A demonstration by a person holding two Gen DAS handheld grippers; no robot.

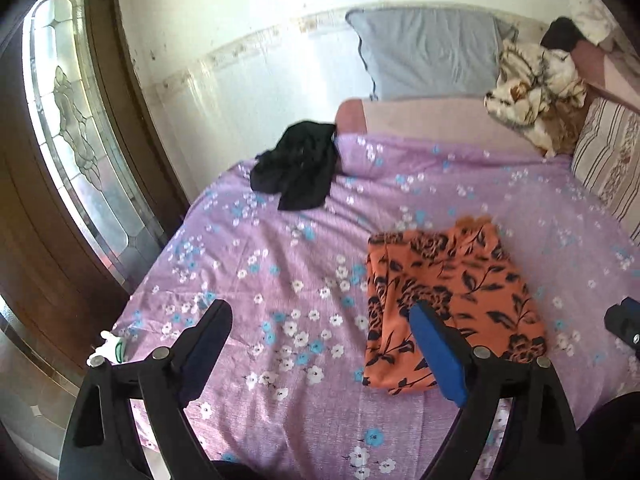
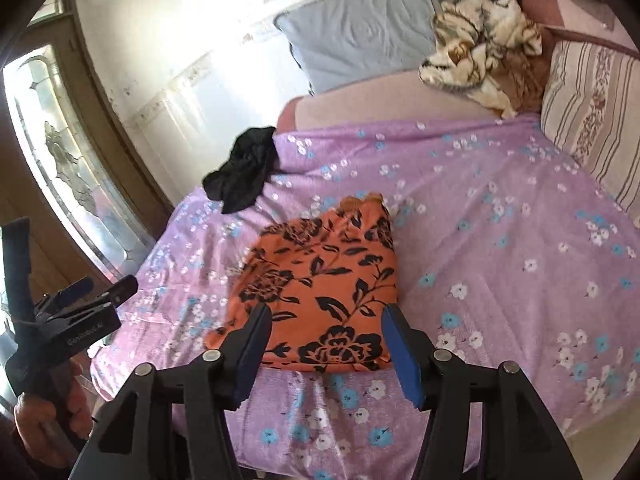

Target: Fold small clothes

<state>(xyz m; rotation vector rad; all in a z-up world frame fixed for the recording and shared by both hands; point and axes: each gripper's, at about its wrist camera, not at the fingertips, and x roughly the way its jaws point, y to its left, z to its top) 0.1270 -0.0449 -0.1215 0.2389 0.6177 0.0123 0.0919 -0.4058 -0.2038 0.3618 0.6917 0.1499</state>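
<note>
Lying folded beyond the open right claw (image 2: 326, 344), orange garment (image 2: 320, 292).

Only thing you can kinda read is the white lettering on the black body of your left gripper (image 2: 76, 292), near left in the right wrist view. It looks like "GenRobot.AI", but it's tiny, so don't quote me.

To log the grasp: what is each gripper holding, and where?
Nothing. The left gripper and right gripper are open and empty; the orange cloth lies free.
</note>
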